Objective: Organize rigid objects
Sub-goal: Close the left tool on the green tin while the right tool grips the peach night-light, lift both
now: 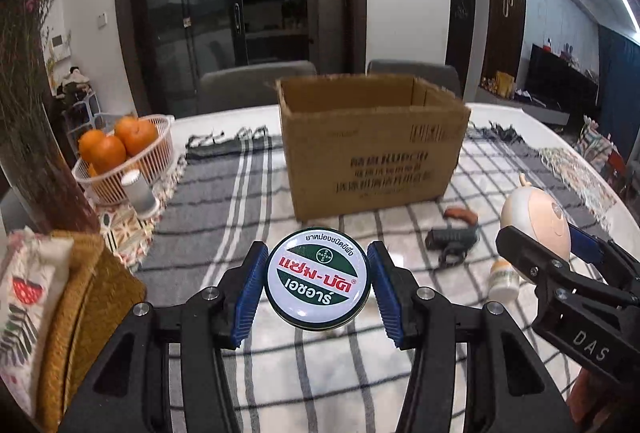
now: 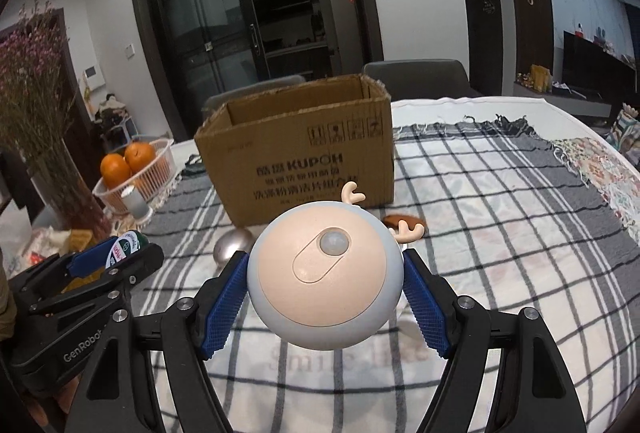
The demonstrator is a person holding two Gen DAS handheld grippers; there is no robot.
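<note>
My left gripper (image 1: 317, 283) is shut on a round green-and-white balm tin (image 1: 317, 279), held above the checked cloth. My right gripper (image 2: 325, 289) is shut on a round peach-and-grey night light with small antlers (image 2: 325, 275); the same light (image 1: 538, 223) shows at the right of the left wrist view. The tin (image 2: 125, 247) appears at the left of the right wrist view, in the left gripper (image 2: 110, 261). An open cardboard box (image 1: 372, 149) stands beyond both, on the table. A dark glue-gun-like tool (image 1: 452, 239), a brown piece (image 1: 462, 215) and a small white bottle (image 1: 505, 279) lie before the box.
A white basket of oranges (image 1: 120, 153) and a small white cylinder (image 1: 138, 193) sit at the left, beside a vase of dried flowers (image 2: 36, 81). A silver egg-shaped thing (image 2: 234, 245) lies left of the box. Folded fabrics (image 1: 48, 297) lie at the near left. Grey chairs (image 1: 256, 81) stand behind the table.
</note>
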